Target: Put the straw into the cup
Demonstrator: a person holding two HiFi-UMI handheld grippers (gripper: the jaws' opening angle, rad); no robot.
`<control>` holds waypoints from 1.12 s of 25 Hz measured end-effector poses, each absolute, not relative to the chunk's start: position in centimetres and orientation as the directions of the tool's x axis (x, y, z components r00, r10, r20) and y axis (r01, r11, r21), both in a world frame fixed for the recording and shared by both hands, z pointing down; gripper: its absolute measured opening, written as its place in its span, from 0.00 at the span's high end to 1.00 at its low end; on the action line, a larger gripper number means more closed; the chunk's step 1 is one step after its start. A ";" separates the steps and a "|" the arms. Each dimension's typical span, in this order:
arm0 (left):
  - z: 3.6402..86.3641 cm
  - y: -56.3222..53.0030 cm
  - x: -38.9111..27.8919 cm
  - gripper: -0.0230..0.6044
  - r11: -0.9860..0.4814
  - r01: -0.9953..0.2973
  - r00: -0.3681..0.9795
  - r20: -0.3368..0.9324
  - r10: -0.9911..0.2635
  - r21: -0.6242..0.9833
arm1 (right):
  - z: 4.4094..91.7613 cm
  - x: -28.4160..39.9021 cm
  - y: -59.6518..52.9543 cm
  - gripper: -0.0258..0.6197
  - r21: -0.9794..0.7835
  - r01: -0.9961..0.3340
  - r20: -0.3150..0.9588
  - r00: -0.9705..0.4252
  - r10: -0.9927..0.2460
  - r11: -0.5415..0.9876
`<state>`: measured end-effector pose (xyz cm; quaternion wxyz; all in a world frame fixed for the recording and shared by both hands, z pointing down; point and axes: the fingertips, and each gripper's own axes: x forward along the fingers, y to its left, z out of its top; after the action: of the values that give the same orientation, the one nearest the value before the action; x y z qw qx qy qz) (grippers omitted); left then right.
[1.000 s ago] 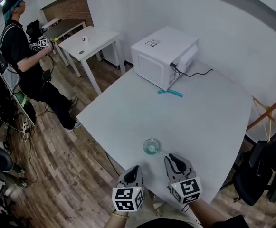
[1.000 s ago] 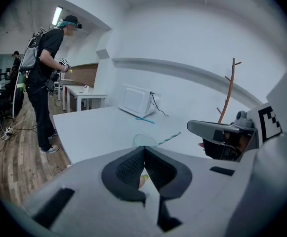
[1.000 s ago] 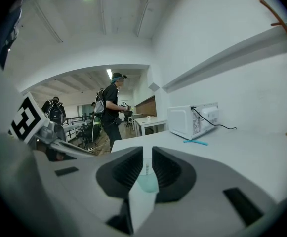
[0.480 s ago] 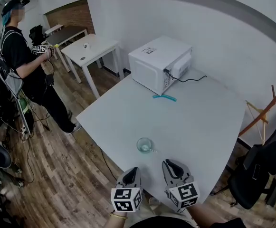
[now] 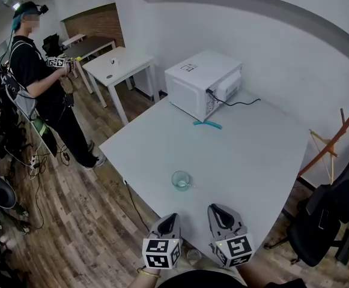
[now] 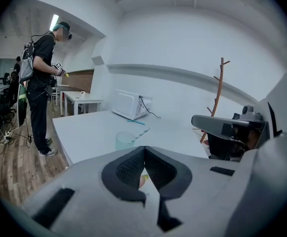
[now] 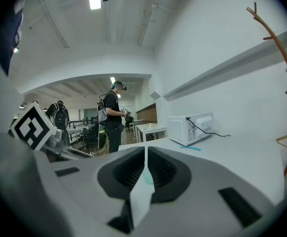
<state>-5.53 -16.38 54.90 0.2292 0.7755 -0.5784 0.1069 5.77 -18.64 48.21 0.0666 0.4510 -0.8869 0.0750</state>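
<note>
A clear cup [image 5: 181, 180] stands on the white table [image 5: 252, 155] near its front edge, and a striped straw [image 6: 141, 132] leans out of the same cup [image 6: 125, 140] to the right. My left gripper [image 5: 169, 216] and right gripper [image 5: 217, 209] hang side by side just off the front edge, short of the cup. Both are shut with nothing between the jaws. In the left gripper view the left gripper [image 6: 144, 151] points toward the cup. The right gripper [image 7: 146, 151] points along the table.
A white microwave [image 5: 201, 83] sits at the table's far side, its cable trailing right, with teal straws [image 5: 207, 124] lying in front of it. A black chair [image 5: 336, 212] and wooden stand [image 5: 336, 138] are on the right. A person [image 5: 39, 83] stands by a small white table [image 5: 117, 59] at the left.
Both grippers stay shut and have drawn back from the cup, which now lies farther ahead of them. The head view has shifted slightly; the cup has not moved on the table.
</note>
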 end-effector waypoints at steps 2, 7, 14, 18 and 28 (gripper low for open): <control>54.8 -16.3 -5.2 0.94 -0.233 -0.945 0.313 0.428 -0.848 0.230 | 47.9 6.3 -18.4 0.90 -0.072 -0.813 0.177 -0.581 -0.795 0.578; 54.2 -15.7 -4.1 0.94 -0.262 -0.937 0.339 0.421 -0.841 0.232 | 47.5 7.3 -17.2 0.90 -0.073 -0.816 0.176 -0.576 -0.798 0.573; 53.7 -14.9 -2.3 0.94 -0.311 -0.926 0.374 0.413 -0.830 0.214 | 47.3 8.4 -15.8 0.91 -0.067 -0.816 0.175 -0.576 -0.799 0.574; 53.9 -14.5 -1.6 0.94 -0.330 -0.921 0.389 0.420 -0.820 0.208 | 47.6 8.9 -15.3 0.91 -0.079 -0.820 0.178 -0.571 -0.802 0.567; 53.7 -14.0 -1.6 0.94 -0.332 -0.920 0.390 0.423 -0.818 0.207 | 47.8 9.3 -14.9 0.91 -0.104 -0.824 0.183 -0.566 -0.804 0.556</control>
<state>-1.62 -14.00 53.66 0.2098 0.8069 -0.5386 0.1221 9.32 -14.90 47.80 0.0572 0.4625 -0.8803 0.0893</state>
